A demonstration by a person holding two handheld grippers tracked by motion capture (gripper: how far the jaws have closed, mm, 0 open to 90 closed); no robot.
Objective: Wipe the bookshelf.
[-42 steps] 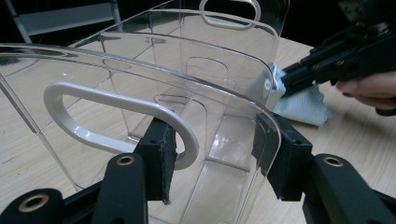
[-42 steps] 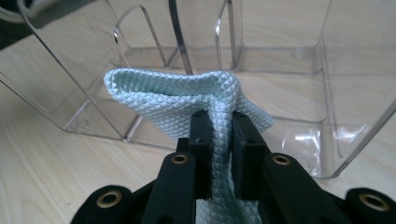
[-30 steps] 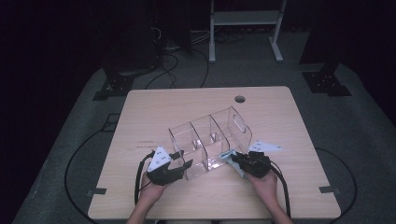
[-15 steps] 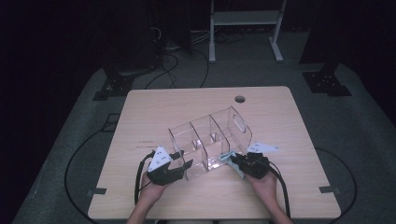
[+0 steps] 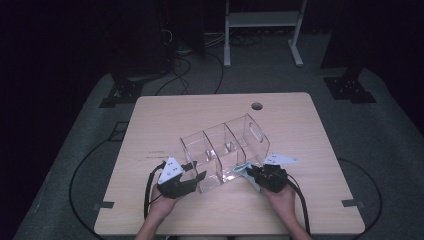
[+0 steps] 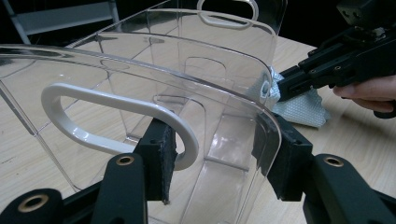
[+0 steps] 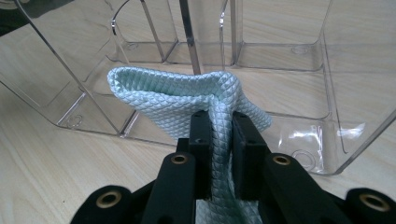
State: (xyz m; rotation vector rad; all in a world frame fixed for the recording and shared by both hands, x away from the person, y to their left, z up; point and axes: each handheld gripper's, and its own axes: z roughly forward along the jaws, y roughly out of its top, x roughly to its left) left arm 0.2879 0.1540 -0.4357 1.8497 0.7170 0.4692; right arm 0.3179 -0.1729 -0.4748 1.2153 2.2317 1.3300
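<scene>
Looking down from the high view, a clear plastic organizer sits tilted near the front of the table, between both hand-held grippers, probably propped up for wiping. In the left gripper view, the left hand-held gripper is clamped on the organizer's end wall beside its white handle, apparently to steady it. In the right gripper view, the right hand-held gripper pinches a pale green cloth tight, pressing it against the organizer's side.

High view looks down from above; both gripper views sit close, sharing the clear organizer.
</scene>
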